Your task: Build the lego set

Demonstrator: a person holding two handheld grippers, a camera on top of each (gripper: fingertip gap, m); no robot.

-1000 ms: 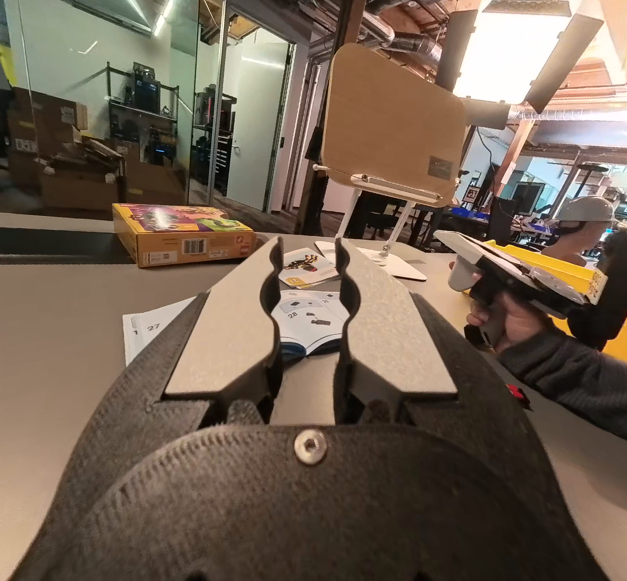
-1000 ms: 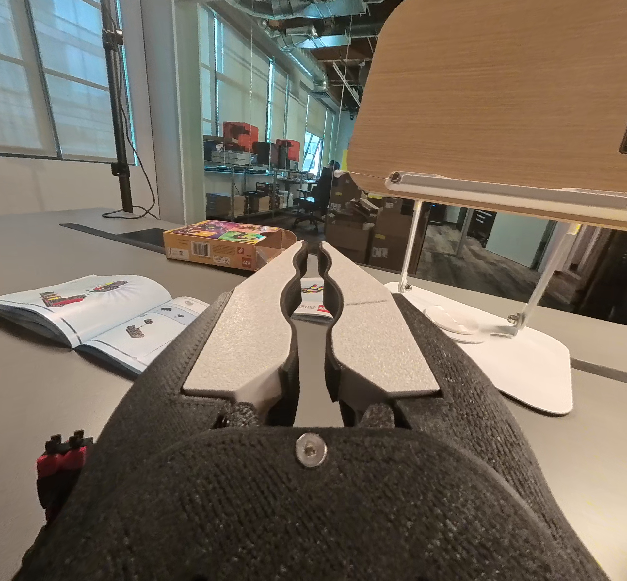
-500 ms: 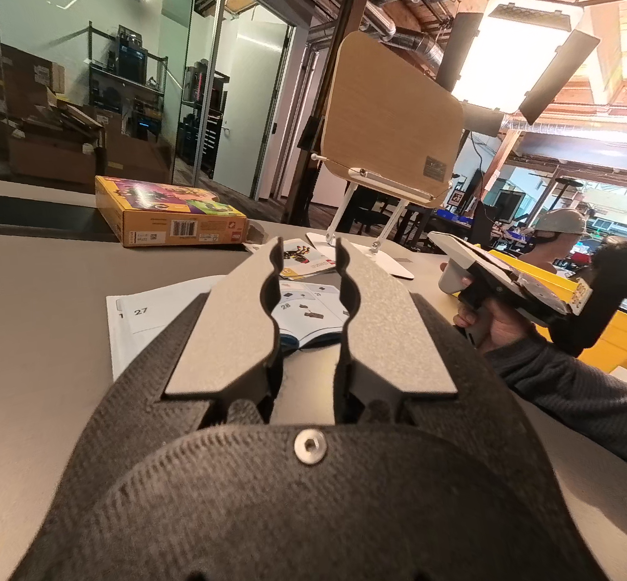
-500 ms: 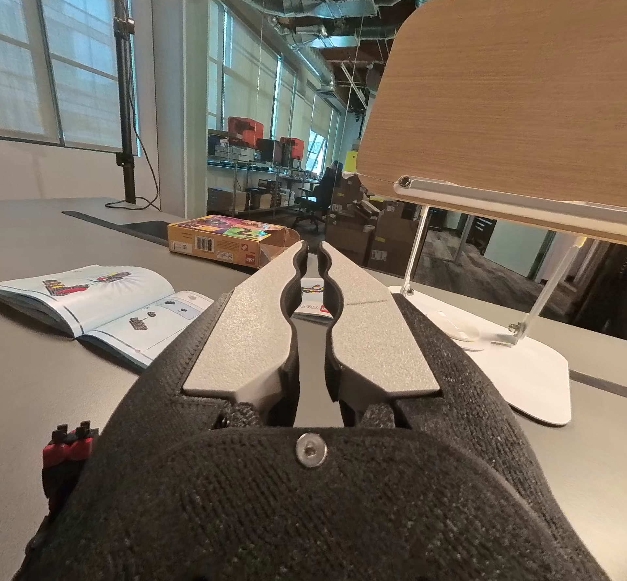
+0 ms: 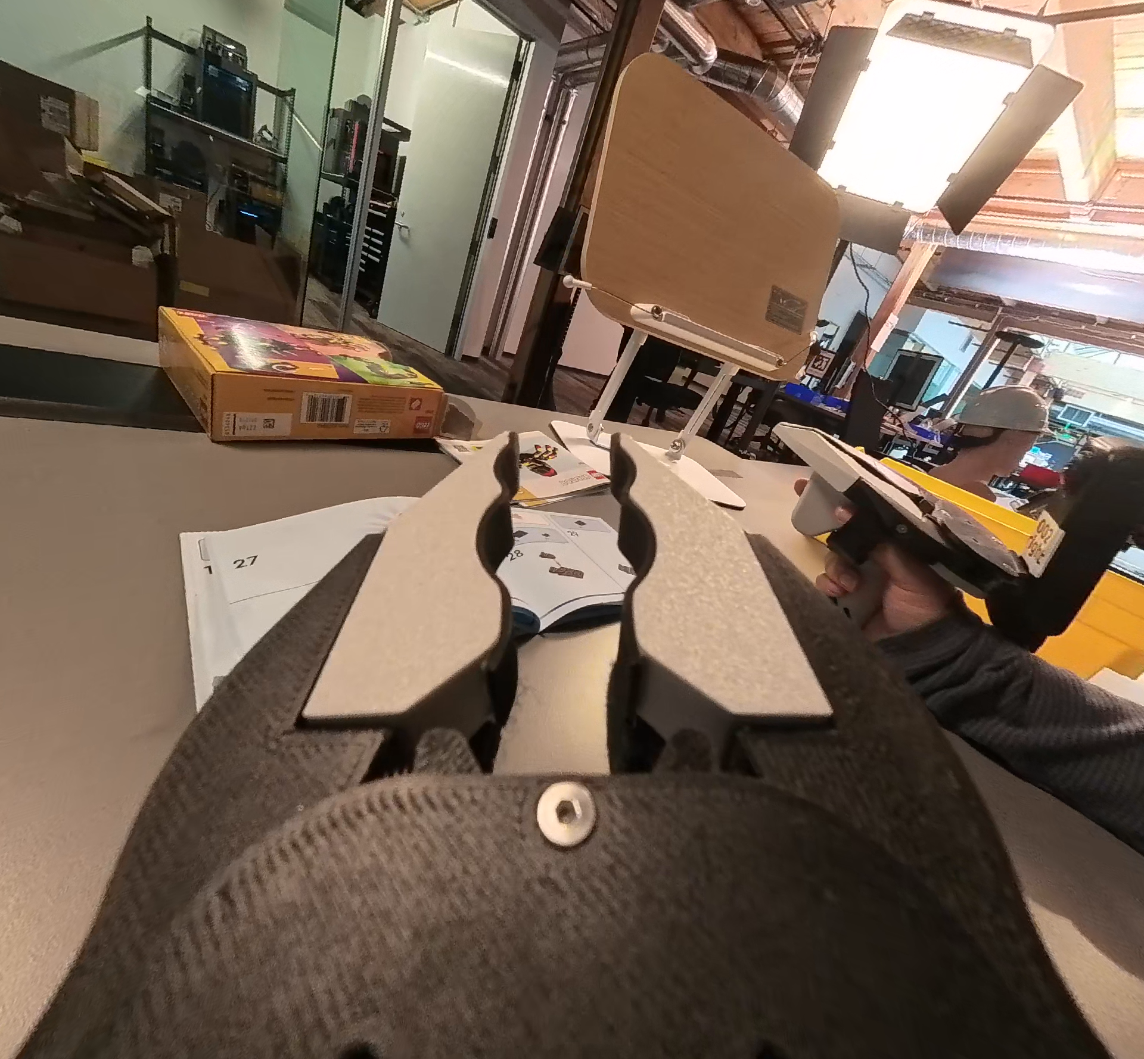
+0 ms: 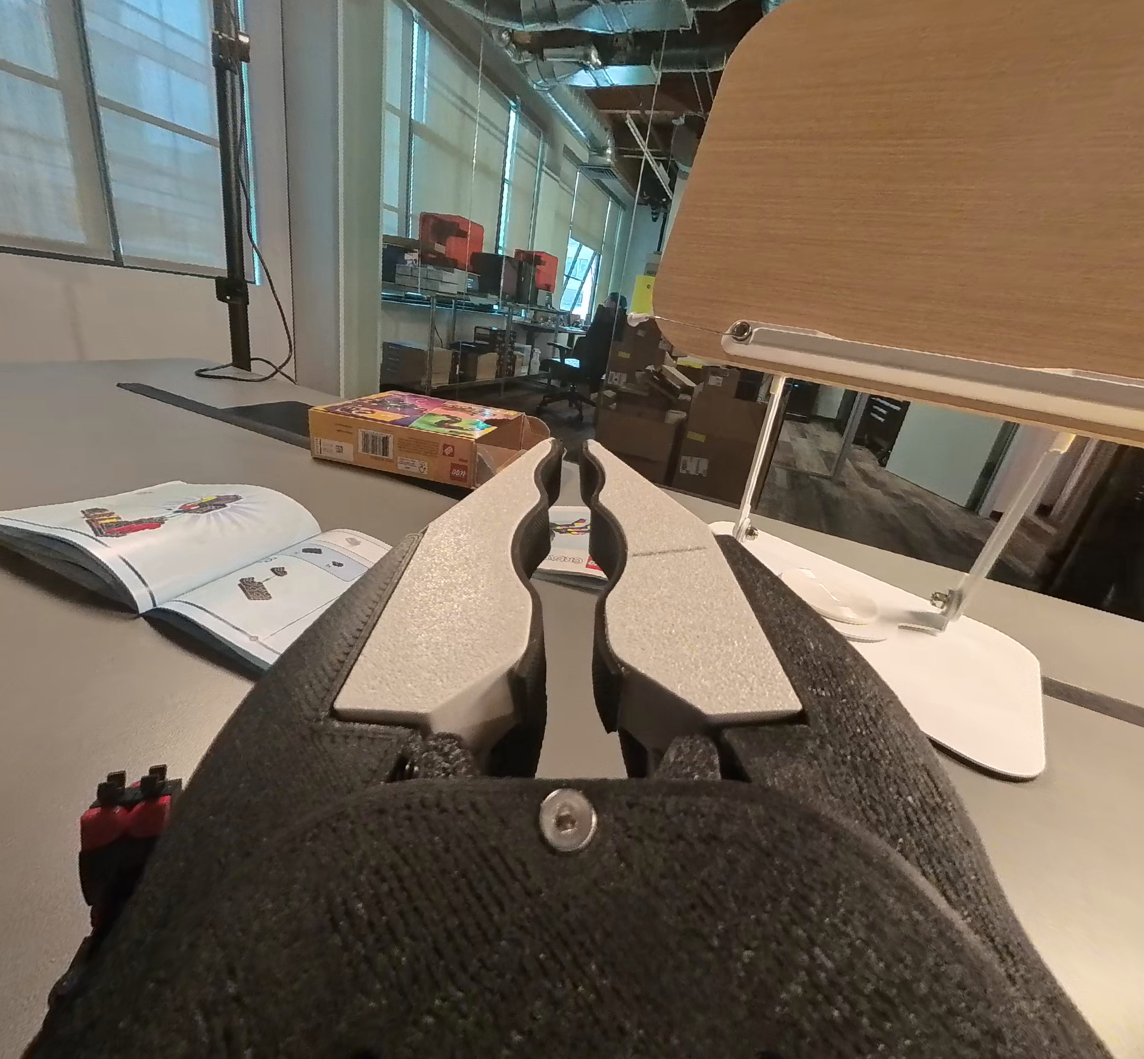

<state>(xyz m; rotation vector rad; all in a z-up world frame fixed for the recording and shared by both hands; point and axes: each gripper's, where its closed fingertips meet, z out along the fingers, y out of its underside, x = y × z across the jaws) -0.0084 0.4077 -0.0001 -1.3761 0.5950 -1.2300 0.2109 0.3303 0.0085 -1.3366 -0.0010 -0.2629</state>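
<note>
1. Lying flat to the left of the left gripper (image 5: 562,460), beyond its tips: yellow-orange cardboard lego box (image 5: 297,392), on the grey table (image 5: 93,534).
2. Sitting under and ahead of that claw: open white-and-blue instruction booklet (image 5: 260,559); fingers parted, grasping nothing.
3. Standing ahead to the right: tilted wooden book stand on white legs (image 5: 706,243).
4. Hovering at far right in a hand (image 5: 891,590): right gripper (image 6: 571,452), nearly closed with a narrow gap, empty.
5. Sitting low to the left of the right claw's body: small red-and-black lego assembly (image 6: 121,819).
</note>
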